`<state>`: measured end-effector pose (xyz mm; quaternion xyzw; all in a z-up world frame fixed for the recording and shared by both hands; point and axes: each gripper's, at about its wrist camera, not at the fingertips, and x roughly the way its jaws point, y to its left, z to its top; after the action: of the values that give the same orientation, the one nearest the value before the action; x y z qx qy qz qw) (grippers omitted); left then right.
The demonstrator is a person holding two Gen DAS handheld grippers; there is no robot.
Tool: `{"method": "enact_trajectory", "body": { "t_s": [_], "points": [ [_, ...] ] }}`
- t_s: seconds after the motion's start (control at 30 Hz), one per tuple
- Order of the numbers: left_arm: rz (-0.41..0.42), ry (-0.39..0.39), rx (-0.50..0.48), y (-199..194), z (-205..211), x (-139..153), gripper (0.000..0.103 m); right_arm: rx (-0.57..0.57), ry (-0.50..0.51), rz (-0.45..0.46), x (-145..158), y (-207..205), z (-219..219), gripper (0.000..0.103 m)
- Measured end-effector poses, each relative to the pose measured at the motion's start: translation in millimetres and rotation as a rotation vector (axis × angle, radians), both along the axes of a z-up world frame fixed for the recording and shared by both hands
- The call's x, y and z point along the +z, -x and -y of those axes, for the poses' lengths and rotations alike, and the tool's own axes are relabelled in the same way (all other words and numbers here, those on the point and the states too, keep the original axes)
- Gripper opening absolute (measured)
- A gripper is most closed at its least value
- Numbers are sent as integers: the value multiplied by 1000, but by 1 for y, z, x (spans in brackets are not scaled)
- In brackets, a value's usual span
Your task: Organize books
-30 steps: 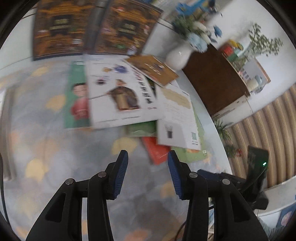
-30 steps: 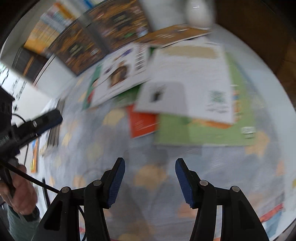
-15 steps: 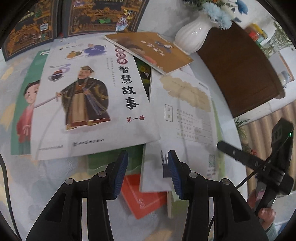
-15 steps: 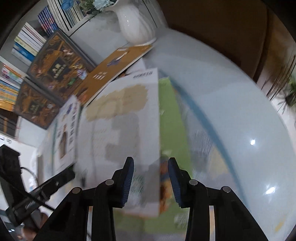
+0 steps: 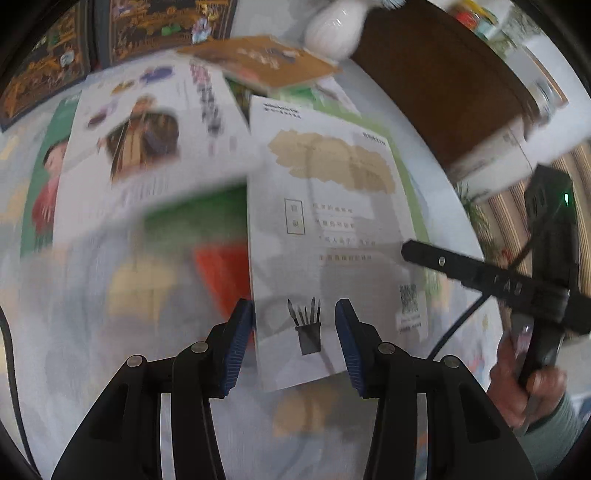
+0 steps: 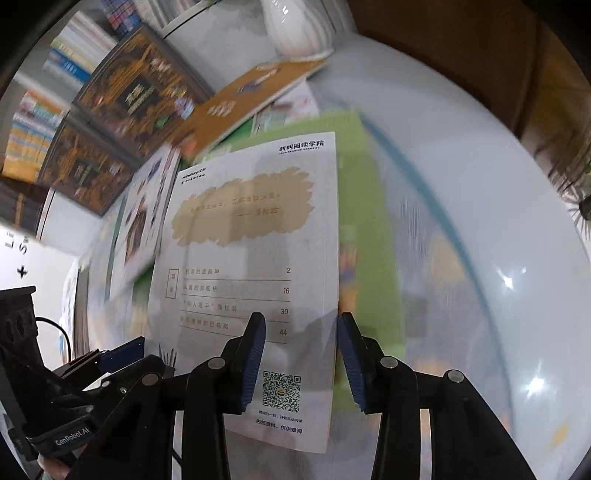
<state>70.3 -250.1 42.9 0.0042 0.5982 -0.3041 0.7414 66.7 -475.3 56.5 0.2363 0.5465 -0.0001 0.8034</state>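
Several books lie overlapping on a round table. On top is a white booklet [image 5: 332,229] [image 6: 251,258] with a tan patch and a QR code. It rests on a green book [image 6: 365,221] and a red one [image 5: 221,273]. My left gripper [image 5: 293,339] hovers open over the booklet's near left corner, its pads on either side of the pen-cup drawing. My right gripper [image 6: 301,354] hangs over the booklet's near right edge. Its jaws are opening, and the pads do not press on the paper. A large white book with a robed figure [image 5: 147,140] lies to the left.
A white vase [image 5: 332,26] [image 6: 299,26] stands at the table's far edge beside an ochre book [image 5: 266,59]. Dark ornate books [image 6: 136,88] lean against a bookshelf behind. A brown cabinet [image 5: 443,92] stands to the right. A hand [image 5: 524,387] holds the right gripper.
Both grippers have come in low over the white booklet, which now fills the middle of both views. The right jaws stand narrower than a second ago.
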Motion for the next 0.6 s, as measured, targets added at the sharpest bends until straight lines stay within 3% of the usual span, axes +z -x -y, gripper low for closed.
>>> {"method": "enact_trajectory", "body": {
  "t_s": [0.33, 0.47, 0.6],
  "points": [
    [-155, -31, -59, 94, -67, -24, 42, 174, -75, -78, -31, 94, -66, 41],
    [-84, -11, -2, 86, -72, -15, 42, 135, -28, -62, -30, 99, -60, 40],
    [-93, 26, 8, 71, -61, -21, 42, 61, -41, 7, -37, 92, -50, 45]
  ]
}}
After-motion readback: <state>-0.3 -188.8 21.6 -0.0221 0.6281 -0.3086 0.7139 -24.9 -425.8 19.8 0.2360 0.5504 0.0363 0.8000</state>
